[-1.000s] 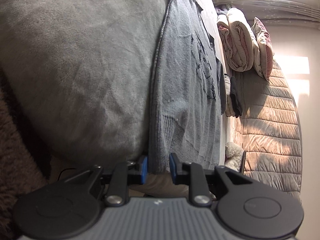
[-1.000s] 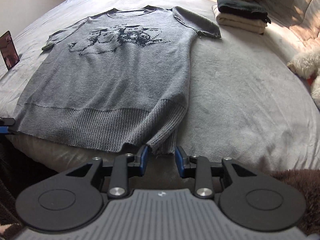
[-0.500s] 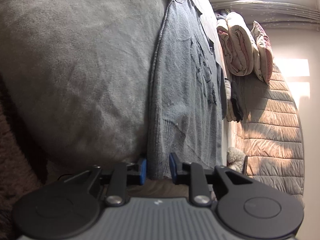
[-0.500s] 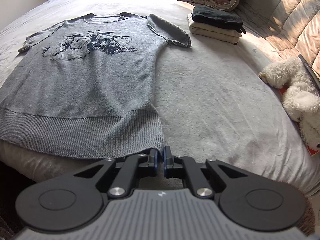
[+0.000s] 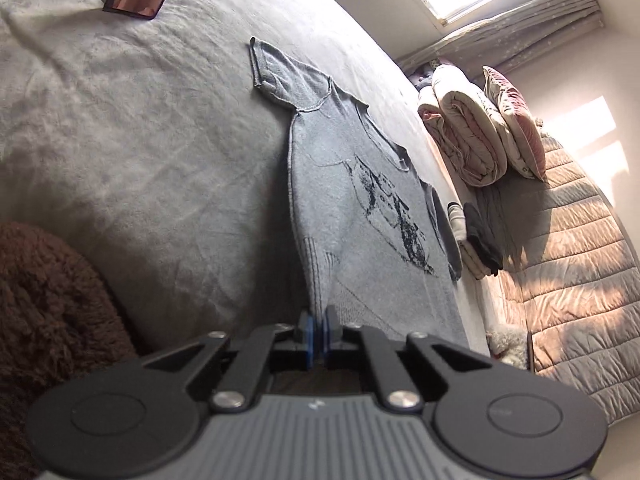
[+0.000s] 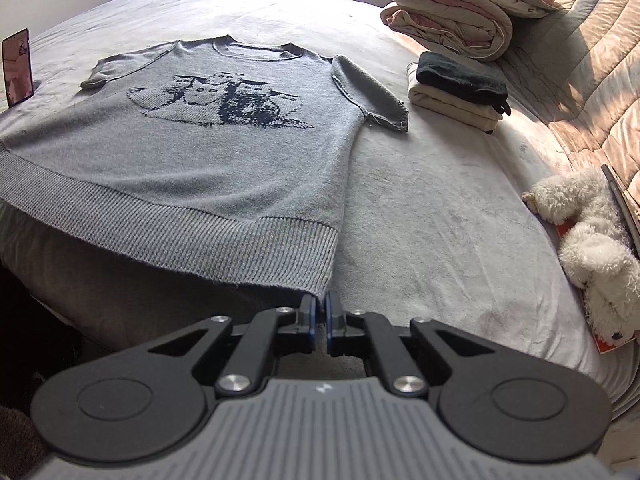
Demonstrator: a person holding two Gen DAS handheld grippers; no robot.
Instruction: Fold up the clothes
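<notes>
A: Jaws on both sides pinched together on the ribbed hem of the grey sweater (image 6: 208,152). Right gripper (image 6: 319,314) has the hem's right corner, left gripper (image 5: 315,332) the left.

B: Sweater position?

A: Flat, front up, on the bed (image 6: 440,208), hem at the near edge. Folded clothes (image 6: 456,92) well apart, by the quilt.

B: Advice for the fold?

A: Lift both corners evenly, keep the hem taut, carry it toward the collar. Probably a loose knit, so uneven pull would skew it.
</notes>
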